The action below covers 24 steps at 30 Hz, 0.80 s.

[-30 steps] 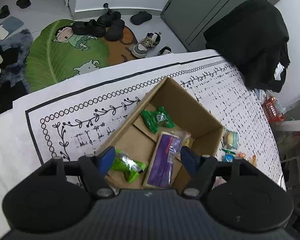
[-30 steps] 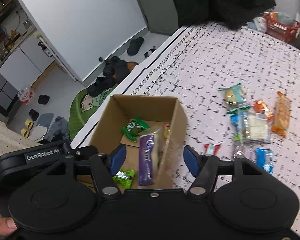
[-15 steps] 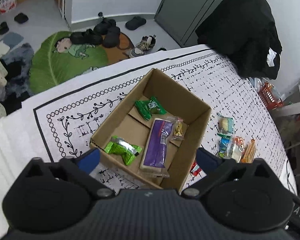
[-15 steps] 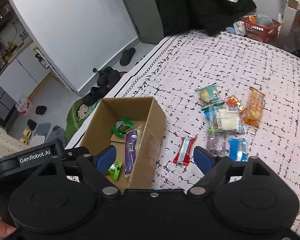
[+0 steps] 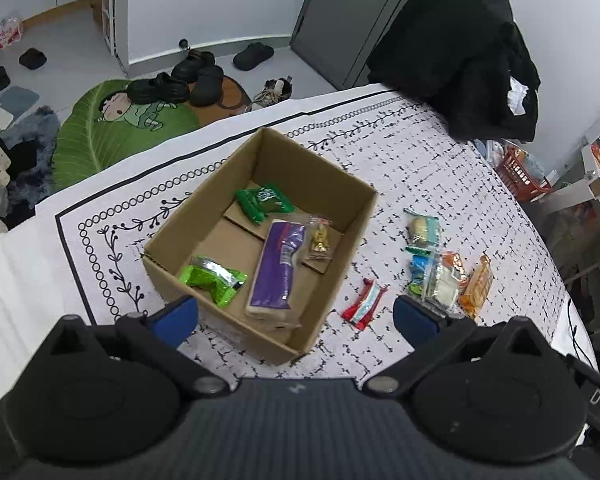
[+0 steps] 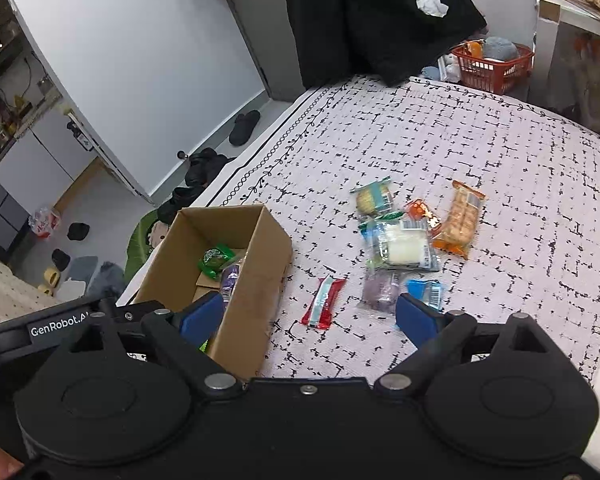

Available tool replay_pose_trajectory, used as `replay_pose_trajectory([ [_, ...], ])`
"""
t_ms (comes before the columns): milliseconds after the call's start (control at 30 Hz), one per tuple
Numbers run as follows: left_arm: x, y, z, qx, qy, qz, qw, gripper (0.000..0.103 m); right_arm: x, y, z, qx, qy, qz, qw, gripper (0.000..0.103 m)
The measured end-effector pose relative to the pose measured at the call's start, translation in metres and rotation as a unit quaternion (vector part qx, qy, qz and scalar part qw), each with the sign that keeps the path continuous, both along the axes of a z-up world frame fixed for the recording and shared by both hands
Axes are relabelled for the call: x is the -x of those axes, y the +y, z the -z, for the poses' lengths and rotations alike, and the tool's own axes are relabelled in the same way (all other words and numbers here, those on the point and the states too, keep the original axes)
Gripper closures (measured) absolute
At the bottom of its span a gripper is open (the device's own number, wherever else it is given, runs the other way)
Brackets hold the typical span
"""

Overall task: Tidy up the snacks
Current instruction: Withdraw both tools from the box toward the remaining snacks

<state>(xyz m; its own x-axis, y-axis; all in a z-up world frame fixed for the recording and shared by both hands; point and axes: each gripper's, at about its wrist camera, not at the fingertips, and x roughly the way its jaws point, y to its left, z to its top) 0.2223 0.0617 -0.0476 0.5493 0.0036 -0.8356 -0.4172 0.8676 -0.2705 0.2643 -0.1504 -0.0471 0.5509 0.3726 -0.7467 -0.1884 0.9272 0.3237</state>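
1. Both tools stand wide and hold nothing. The left tool hangs over the near edge of the box; its jaws have just been opening, with only the box below them, nothing between the pads. The right tool looks down at the strip of bed between the box and the loose snacks; its jaws have just been opening too, and are empty.

2. Where the snacks are: four lie inside the box — a dark green pack, a lime pack, a purple bar and a small clear bag. The rest lie on the bed to the right of the box: a red stick nearest it, then a cluster with a round biscuit pack, a white pack, an orange cracker pack, a purplish pack and a blue one.

3. The step in hand looks like a reach for the next loose snack. The red stick seems the best pick — it lies alone, so the pads can straddle its narrow width without dragging a neighbour. The cluster overlaps and would likely need care.

4. Hard to tell: the right pad hides part of the blue pack, the box wall hides most of its contents in the right view, and the small orange wrapper is too crowded to read.
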Motion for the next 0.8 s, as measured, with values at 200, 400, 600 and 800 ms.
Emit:
replay_pose_trajectory([
  [200,0.009,-0.018,-0.006,-0.003,-0.009,-0.001,1.0000,0.000,0.007,-0.021,0.003,-0.017,0.002,-0.002,1.000,0.009],
  [400,0.017,-0.034,-0.009,-0.008,-0.014,0.000,0.9999,0.000,0.015,-0.046,0.004,-0.028,-0.006,0.003,1.000,0.009],
  [600,0.021,-0.052,-0.010,-0.010,-0.020,0.002,0.9997,0.000,0.018,-0.069,0.007,-0.042,-0.001,0.005,0.999,0.009],
  [800,0.021,-0.065,-0.011,-0.004,-0.023,0.002,0.9997,0.000,0.019,-0.088,0.012,-0.043,0.007,0.018,0.999,0.009],
])
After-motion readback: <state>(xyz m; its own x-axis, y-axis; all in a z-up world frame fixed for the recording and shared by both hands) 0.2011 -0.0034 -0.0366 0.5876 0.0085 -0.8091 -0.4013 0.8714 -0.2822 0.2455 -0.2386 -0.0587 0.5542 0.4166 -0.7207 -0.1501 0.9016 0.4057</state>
